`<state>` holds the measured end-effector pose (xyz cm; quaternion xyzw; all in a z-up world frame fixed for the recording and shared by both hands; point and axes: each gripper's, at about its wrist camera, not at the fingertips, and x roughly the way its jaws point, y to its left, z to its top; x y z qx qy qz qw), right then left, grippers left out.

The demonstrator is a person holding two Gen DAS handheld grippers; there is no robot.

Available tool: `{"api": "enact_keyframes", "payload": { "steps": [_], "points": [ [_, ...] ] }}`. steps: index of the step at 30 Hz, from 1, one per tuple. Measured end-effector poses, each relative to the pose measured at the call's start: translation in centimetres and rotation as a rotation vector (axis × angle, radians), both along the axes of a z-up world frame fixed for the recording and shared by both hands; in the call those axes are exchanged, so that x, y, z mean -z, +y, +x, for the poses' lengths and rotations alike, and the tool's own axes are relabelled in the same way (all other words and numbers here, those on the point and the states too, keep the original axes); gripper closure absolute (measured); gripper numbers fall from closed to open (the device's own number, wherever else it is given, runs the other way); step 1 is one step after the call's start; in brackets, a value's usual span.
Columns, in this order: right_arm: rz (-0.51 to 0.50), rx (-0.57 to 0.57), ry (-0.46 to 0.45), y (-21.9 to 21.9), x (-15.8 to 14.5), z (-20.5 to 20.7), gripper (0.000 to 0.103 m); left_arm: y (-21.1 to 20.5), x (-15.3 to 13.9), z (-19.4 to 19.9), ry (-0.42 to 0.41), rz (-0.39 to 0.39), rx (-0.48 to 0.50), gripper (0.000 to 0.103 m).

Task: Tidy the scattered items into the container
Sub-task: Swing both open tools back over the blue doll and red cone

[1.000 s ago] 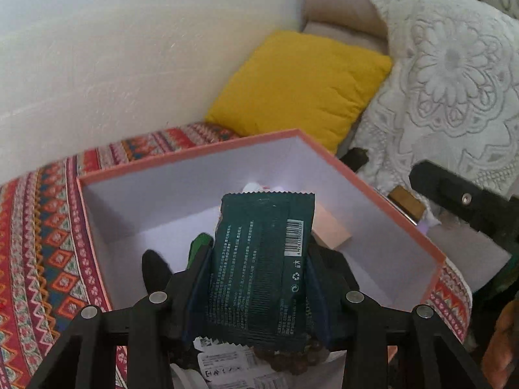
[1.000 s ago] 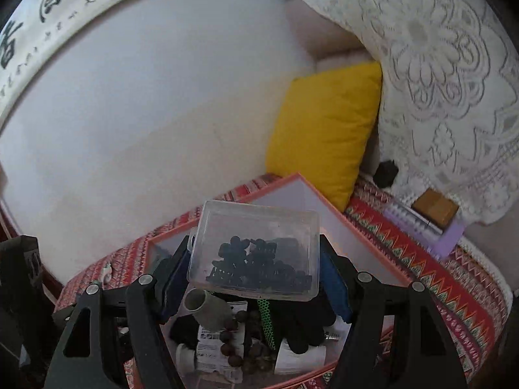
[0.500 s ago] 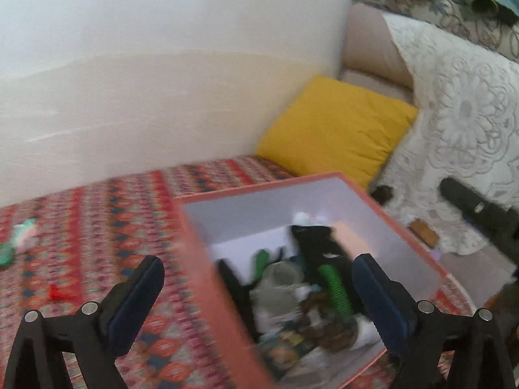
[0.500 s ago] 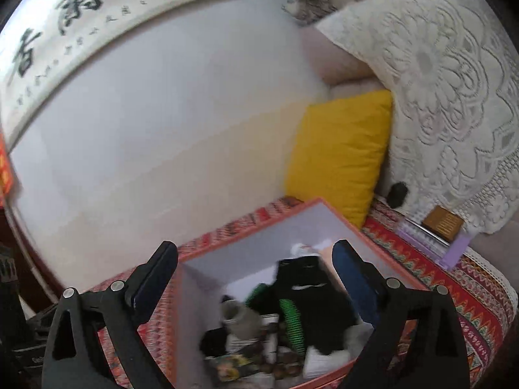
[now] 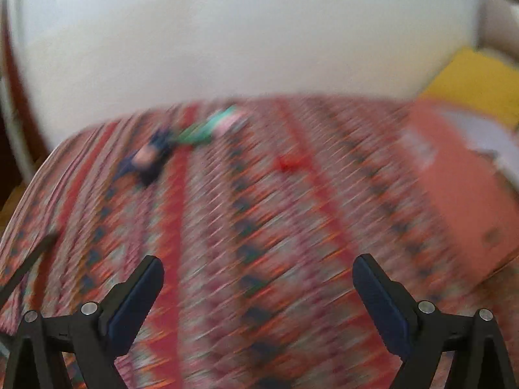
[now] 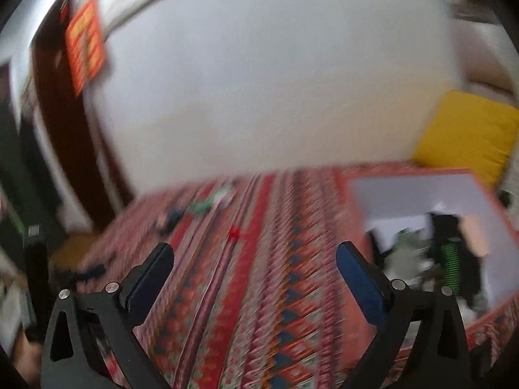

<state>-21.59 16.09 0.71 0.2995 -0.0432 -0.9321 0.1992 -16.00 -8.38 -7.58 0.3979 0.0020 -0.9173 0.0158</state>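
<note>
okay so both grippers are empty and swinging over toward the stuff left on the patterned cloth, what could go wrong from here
The small red item nearly matches the red patterned cloth and both views are blurred, so it could be missed. The green and pink item lies right beside the dark blue one, so the wide-open left gripper may catch both. The orange box looks well filled beside the right gripper; added pieces might spill.

A woven patterned cloth (image 6: 259, 291) covers the bed. On it sits a matt card box (image 6: 356, 243); beside the box, a yellow fabric cushion (image 6: 467, 136).
</note>
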Motion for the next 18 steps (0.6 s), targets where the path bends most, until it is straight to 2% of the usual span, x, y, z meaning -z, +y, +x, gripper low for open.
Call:
{"api": "enact_keyframes", "payload": {
  "steps": [4, 8, 11, 13, 15, 18],
  "points": [
    [0.173, -0.108, -0.096, -6.8, 5.6, -1.4, 0.002, -5.2, 4.4, -0.5, -0.089, 0.021, -0.098, 0.006],
    [0.231, -0.155, -0.172, -10.3, 9.7, -3.5, 0.003, -8.6, 8.0, -2.4, -0.165, 0.063, -0.154, 0.006],
    [0.257, -0.147, -0.246, -11.4, 13.0, -5.9, 0.003, -9.9, 11.0, -4.5, -0.235, 0.092, -0.189, 0.006],
    [0.281, -0.13, -0.286, -11.3, 14.7, -7.2, 0.003, -10.0, 11.6, -5.9, -0.219, 0.073, -0.21, 0.001],
    [0.325, -0.115, -0.317, -11.8, 16.7, -8.8, 0.003, -9.8, 11.8, -7.5, -0.218, 0.049, -0.219, 0.001],
    [0.339, -0.097, -0.345, -12.0, 19.1, -11.4, 0.003, -10.3, 11.9, -10.3, -0.221, 0.041, -0.216, 0.001]
  ]
}}
